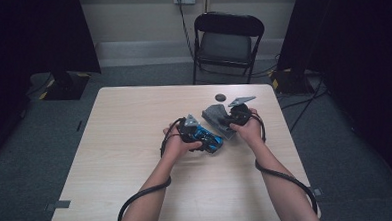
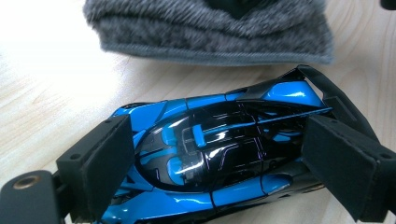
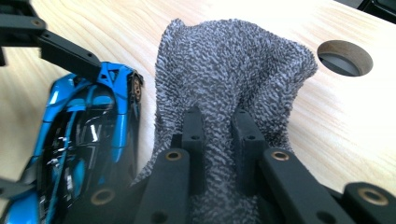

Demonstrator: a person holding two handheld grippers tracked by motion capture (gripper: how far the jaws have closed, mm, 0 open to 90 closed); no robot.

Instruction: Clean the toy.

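Right tool pinched on grey cloth, beside blue car.

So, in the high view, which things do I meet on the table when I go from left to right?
left gripper → blue and black toy car → grey cloth → right gripper. The car and cloth lie very close together; the round hole sits farther back, above the cloth.

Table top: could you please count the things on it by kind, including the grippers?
Toy car, blue and black: 1
Grey cloth: 1
Grippers, left gripper around the car, right gripper pinching the cloth: 2
Total: 4
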